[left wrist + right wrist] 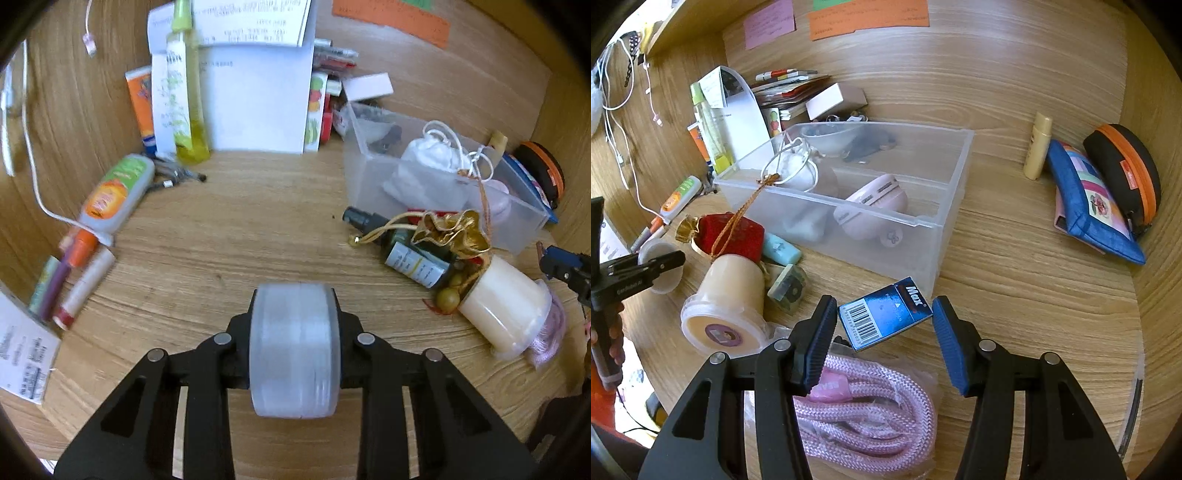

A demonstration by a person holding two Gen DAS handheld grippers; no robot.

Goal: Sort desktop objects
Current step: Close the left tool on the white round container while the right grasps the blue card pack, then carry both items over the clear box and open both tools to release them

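Between the black fingers of the left tool (pixel 294 332): a translucent round container (pixel 294 354), squeezed at its two flat sides, clear of the wooden worktop (pixel 240 229); same container visible in the right wrist view (pixel 663 271), pinched by that tool (pixel 670 264), with fingers of a hand (pixel 613 332) wrapped around the handle below. Just right of it, lying on its side, a cream candle in a clear cup (pixel 504 306), then a dark bottle with a pale label (pixel 406 254) and a gold drawstring pouch (pixel 452 230), the label print too small to read. Further back, a clear plastic bin (pixel 373 177) with a white pouch (pixel 430 157) inside. At far left, an orange-and-green tube (pixel 114 192) and a few markers (pixel 79 280); writing there blurred.

Over at the right tool (pixel 884 334): blue-padded fingers (pixel 951 347) standing apart, gripping nothing, poised on either side of a small blue box (pixel 886 314) flat on the worktop, marked "Max" with a barcode, touched by neither pad. Directly below, a pink braided rope in a clear wrapper (pixel 871 417). Beyond the box, the clear bin with a pink rounded gadget (pixel 873 212) in it. Far right, a blue patchwork pouch (pixel 1089 206) leaning against a black case with an orange zip (pixel 1123 173), and an upright pale yellow tube (pixel 1038 146).
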